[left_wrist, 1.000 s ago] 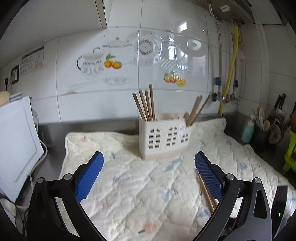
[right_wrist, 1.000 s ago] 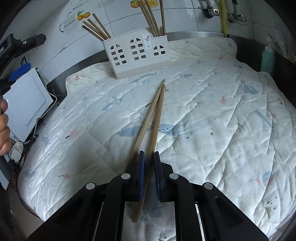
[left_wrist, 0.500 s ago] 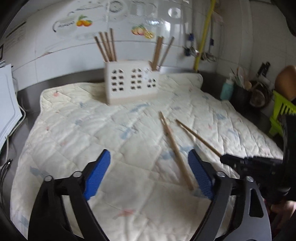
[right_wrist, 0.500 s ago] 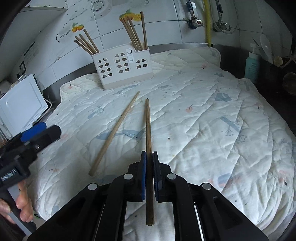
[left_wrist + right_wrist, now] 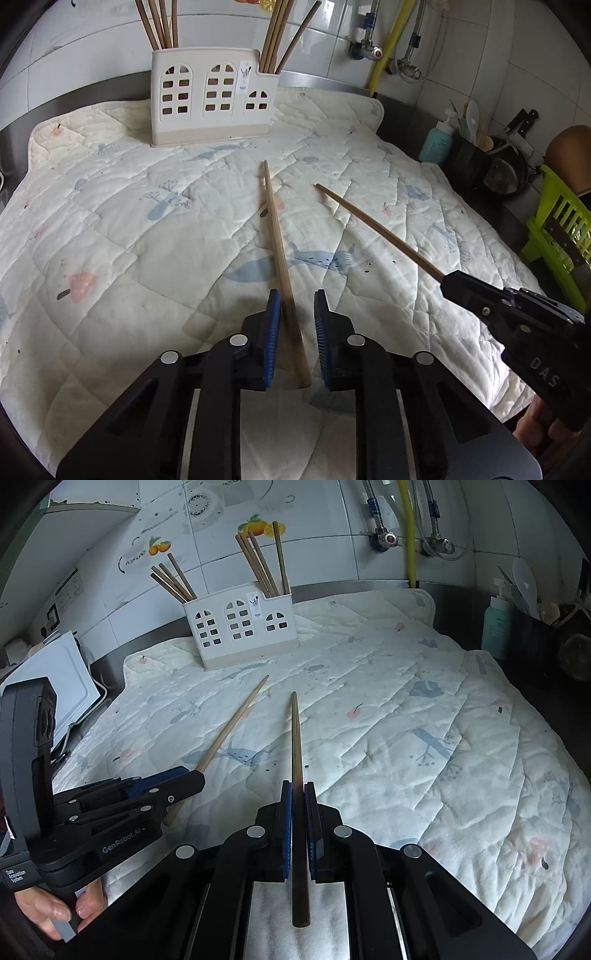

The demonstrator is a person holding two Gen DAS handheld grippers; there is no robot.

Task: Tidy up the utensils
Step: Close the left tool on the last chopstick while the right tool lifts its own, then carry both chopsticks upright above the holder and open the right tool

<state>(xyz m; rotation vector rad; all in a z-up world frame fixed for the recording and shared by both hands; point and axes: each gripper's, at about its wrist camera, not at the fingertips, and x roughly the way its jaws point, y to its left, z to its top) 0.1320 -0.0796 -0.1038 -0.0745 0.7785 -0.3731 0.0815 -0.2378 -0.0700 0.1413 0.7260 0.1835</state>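
Observation:
A white utensil holder (image 5: 210, 98) with several wooden chopsticks in its left and right compartments stands at the back of a quilted mat (image 5: 110, 229); it also shows in the right wrist view (image 5: 242, 627). One chopstick (image 5: 279, 251) lies on the mat, its thick end between my left gripper's (image 5: 297, 317) part-closed pads, with a gap on the right side. My right gripper (image 5: 298, 797) is shut on a second chopstick (image 5: 295, 746), held above the mat and pointing toward the holder. That chopstick (image 5: 376, 230) and right gripper (image 5: 517, 317) show in the left wrist view.
A white board (image 5: 55, 679) leans at the mat's left. On the right stand a teal bottle (image 5: 439, 142), a dark utensil pot (image 5: 469, 155), a pan (image 5: 506, 170) and a green rack (image 5: 561, 225). Pipes and taps (image 5: 406, 539) run down the tiled wall.
My left gripper came down over the lying chopstick and narrowed its jaws around the thick end. My right gripper lifted its chopstick off the mat and levelled it toward the holder.

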